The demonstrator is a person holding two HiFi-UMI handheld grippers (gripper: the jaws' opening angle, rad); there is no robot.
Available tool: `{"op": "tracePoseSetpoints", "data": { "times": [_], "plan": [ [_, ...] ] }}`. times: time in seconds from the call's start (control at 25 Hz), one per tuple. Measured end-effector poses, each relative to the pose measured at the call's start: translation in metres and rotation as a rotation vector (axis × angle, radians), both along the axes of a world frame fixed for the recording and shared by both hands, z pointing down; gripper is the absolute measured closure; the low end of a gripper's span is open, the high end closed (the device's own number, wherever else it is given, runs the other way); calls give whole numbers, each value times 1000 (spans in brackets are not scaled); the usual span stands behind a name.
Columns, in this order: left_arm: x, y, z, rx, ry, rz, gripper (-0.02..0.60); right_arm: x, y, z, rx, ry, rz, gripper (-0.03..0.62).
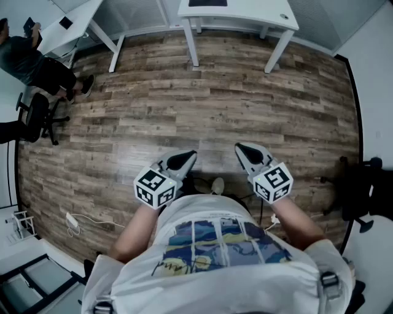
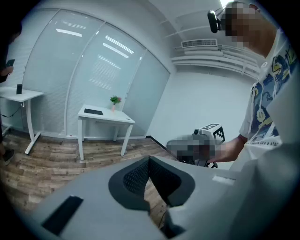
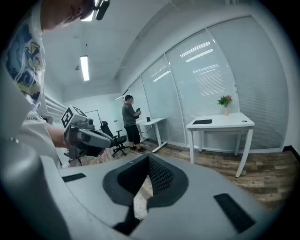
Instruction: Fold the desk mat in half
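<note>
Both grippers are held close to the person's body, above the wooden floor point(image 1: 215, 98). My left gripper point(image 1: 191, 154) is shut with nothing between its jaws; its own view shows the pads point(image 2: 140, 176) meeting at the tip. My right gripper point(image 1: 239, 147) is also shut and empty, its pads point(image 3: 161, 176) touching. They hang side by side, a short gap apart. A dark flat sheet, perhaps the desk mat point(image 1: 207, 2), lies on a white table point(image 1: 245, 17) across the room. The same sheet appears in the left gripper view point(image 2: 93, 111) and the right gripper view point(image 3: 202, 122).
A second white desk point(image 1: 73, 27) stands far left, with a person point(image 1: 31, 61) and a black office chair point(image 1: 40, 116) beside it. Another black chair point(image 1: 362, 190) is at the right. A power strip point(image 1: 72, 221) lies on the floor. A small plant point(image 3: 225, 101) stands on the table.
</note>
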State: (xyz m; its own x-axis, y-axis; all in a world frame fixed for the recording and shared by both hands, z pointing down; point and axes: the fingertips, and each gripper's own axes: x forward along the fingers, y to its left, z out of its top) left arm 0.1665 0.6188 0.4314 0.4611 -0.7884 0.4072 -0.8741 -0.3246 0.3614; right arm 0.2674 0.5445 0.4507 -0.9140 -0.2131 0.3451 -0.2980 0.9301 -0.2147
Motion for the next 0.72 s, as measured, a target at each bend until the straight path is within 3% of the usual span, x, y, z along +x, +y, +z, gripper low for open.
{"op": "tracePoseSetpoints", "data": {
  "times": [0.32,0.72],
  "plan": [
    [-46,-35,-4,32,26,23,580,-47,-33,-6,35,10,24,597],
    [-160,-87,-14,69,57,72,580,-158,-82,-27,78,14,96,594]
  ]
}}
